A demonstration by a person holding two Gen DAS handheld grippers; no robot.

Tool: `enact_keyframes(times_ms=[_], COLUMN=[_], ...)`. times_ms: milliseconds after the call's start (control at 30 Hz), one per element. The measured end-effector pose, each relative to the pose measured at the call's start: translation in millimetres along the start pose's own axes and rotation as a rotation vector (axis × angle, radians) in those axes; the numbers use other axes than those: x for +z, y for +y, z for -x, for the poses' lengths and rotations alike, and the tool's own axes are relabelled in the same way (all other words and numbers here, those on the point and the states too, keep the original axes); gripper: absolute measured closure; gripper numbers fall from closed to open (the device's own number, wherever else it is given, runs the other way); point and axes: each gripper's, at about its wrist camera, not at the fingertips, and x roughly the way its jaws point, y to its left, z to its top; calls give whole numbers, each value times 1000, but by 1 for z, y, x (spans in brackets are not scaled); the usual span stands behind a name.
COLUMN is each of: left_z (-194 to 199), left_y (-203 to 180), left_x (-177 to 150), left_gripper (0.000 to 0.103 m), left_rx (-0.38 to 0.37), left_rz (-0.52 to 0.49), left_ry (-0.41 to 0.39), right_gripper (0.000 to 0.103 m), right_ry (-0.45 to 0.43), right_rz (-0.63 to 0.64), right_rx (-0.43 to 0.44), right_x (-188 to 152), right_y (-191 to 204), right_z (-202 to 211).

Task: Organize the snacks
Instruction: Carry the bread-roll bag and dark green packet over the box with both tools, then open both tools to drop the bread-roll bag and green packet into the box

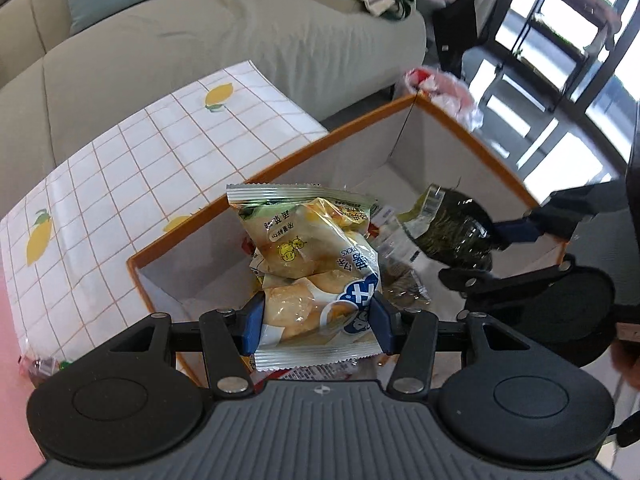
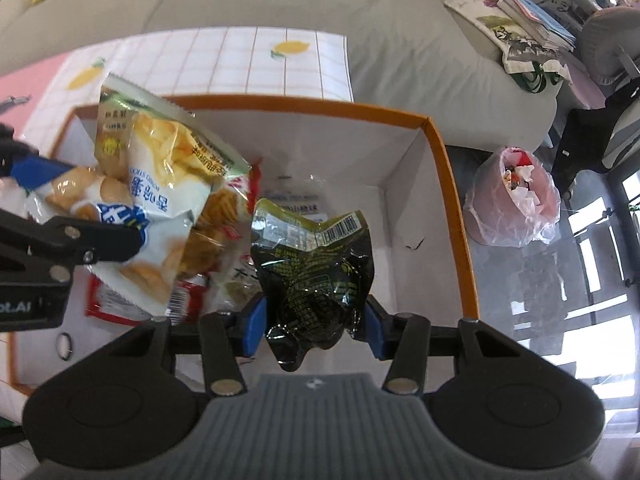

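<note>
Lemon-print tablecloth beside sofa; left hand-held gripper clamps chip bag, right hand-held gripper clamps dark packet.

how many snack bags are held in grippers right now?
2. A yellow chip bag is clamped in the left gripper; a dark green bag is in the right gripper. Both are over the orange-rimmed box; more bags lie inside.
</note>
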Motion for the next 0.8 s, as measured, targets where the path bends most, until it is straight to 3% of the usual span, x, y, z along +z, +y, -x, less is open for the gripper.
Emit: enact_keyframes(times_ms=[267,467,800], left_z=[-14,-22,-27], left_y=[-14,-16,-24], left_x=[5,8,10], left_gripper=[42,42,30], left_rx=[-16,-97,-48], left_rz=[-25,-8,-50], left_ry=[4,13,32], right_gripper=[53,53,50], right_ry=[30,36,41], right_rz=[42,79,146], right_rx=[-31,-48,-60], right_x=[2,0,-5], right_y=[-1,0,6], right_z=[-21,-26,-25])
